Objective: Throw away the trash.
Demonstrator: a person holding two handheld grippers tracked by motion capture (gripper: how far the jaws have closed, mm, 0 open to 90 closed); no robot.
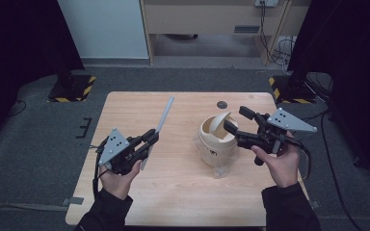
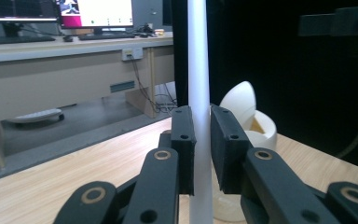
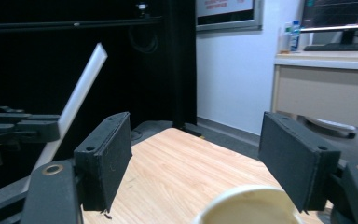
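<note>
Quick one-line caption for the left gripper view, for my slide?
Left gripper clamps an upright white strip above the wooden table, cream swing-lid bin just behind.

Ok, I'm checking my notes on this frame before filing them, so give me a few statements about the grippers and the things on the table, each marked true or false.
1. The left gripper is shut on the white strip. True.
2. The right gripper is shut on the bin's lid. False: its jaws stand wide apart over the cream bin, gripping nothing.
3. The bin's swing lid is tilted. True.
4. The white strip lies flat on the table. False: it is held up, one end rising toward the far side of the table.
5. A small dark disc sits on the table beyond the bin. True.
</note>
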